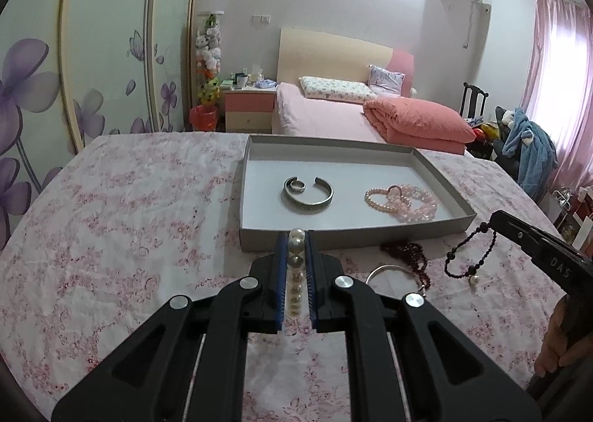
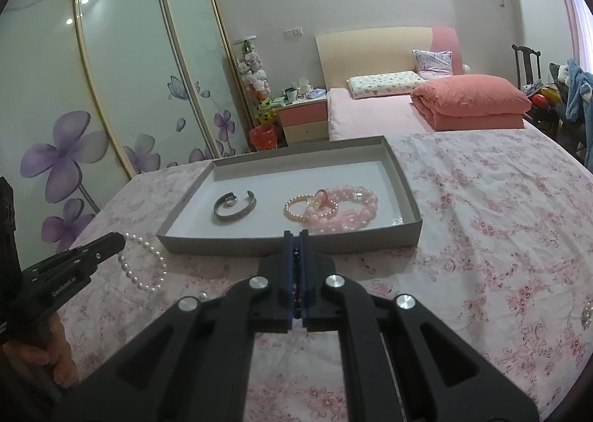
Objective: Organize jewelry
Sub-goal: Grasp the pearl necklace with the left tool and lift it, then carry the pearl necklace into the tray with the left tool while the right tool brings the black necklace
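Note:
My left gripper (image 1: 297, 236) is shut on a white pearl bracelet (image 1: 295, 273), held just before the near wall of the grey tray (image 1: 333, 236); the bracelet also hangs from it in the right wrist view (image 2: 142, 266). My right gripper (image 2: 295, 234) is shut on a dark bead bracelet (image 1: 467, 255), which dangles above the cloth right of the tray. In the tray (image 2: 289, 246) lie a silver cuff (image 1: 309, 195) with a ring (image 1: 296, 184) inside it and pink bead bracelets (image 1: 402, 201).
A dark red bead strand (image 1: 407, 255) and a silver bangle (image 1: 393, 273) lie on the flowered cloth (image 1: 129, 218) right of my left gripper. A small pearl piece (image 2: 587, 312) lies at the far right. Behind are a bed and wardrobe.

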The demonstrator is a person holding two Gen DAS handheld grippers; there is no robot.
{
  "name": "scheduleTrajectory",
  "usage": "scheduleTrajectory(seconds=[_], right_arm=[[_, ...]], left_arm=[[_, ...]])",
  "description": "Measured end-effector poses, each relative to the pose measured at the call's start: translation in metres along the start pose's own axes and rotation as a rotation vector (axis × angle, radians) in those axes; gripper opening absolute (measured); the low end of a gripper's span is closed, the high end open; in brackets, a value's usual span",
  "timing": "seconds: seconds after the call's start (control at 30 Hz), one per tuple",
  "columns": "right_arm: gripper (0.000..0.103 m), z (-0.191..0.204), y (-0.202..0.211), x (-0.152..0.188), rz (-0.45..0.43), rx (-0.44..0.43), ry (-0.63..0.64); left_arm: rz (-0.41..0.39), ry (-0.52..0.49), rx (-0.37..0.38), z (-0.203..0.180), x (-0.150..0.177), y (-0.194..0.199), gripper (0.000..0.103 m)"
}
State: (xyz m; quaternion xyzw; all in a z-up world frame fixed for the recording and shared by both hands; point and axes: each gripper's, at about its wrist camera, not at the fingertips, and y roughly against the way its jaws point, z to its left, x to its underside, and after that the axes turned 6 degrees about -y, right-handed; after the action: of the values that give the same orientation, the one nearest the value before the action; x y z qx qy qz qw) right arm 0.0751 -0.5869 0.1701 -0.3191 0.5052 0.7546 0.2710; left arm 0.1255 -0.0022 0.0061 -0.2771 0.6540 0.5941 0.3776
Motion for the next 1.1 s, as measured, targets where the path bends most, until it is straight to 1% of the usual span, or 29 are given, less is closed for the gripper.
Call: scheduleTrajectory(seconds=[0.37, 0.6, 0.87, 1.1], right_arm=[[0.004, 0.018, 0.023, -0.016, -0.117, -0.014, 0.036], [0.004, 0.034, 0.024, -0.033, -0.179, -0.021, 0.073], [0.004, 0.037, 0.0, -0.055, -0.201, -0.018, 0.066], [0.004, 0.032, -0.046, -0.07, -0.161, -0.006, 0.054]], left_arm=[[-0.069, -0.019, 0.021, -0.018, -0.016, 0.011, 0.01], [-0.1, -0.039, 0.022, -0.028, -0.033, 0.006, 0.01], [-0.09, -0.031, 0.014, -0.025, -0.05, -0.02, 0.01], [-0.091, -0.034, 0.007, -0.024, -0.065, -0.048, 0.01]])
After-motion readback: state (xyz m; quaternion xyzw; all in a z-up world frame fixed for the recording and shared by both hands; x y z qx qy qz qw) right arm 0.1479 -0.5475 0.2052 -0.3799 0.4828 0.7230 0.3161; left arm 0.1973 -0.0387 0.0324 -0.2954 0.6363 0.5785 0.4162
